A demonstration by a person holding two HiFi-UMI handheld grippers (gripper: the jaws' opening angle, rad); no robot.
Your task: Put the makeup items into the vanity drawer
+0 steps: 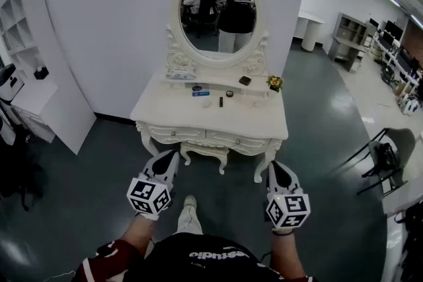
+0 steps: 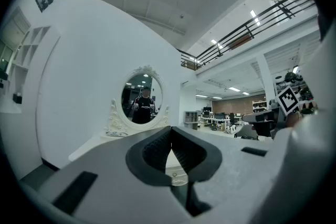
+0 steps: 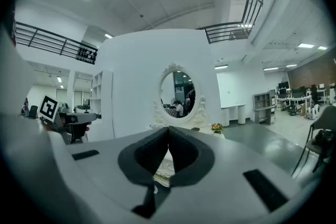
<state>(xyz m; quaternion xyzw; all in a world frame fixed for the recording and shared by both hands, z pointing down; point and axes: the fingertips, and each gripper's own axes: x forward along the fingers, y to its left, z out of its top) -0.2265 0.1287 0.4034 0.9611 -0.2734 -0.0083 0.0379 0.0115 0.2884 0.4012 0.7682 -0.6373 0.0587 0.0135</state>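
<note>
Facing vanity (image 1: 211,117) w/ left gripper (image 1: 173,154) & right gripper (image 1: 275,165) shut, empty.

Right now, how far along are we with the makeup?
Nothing done yet: both vanity drawers look closed, and the makeup items sit on the tabletop. Left gripper and right gripper are shut, empty, short of the drawers. Everything remains.

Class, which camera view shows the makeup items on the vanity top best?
The head view: looking down, it shows the makeup items spread across the vanity. Both gripper views see the vanity top nearly edge-on; the right one shows only a dark item near the flowers, the left none clearly.
</note>
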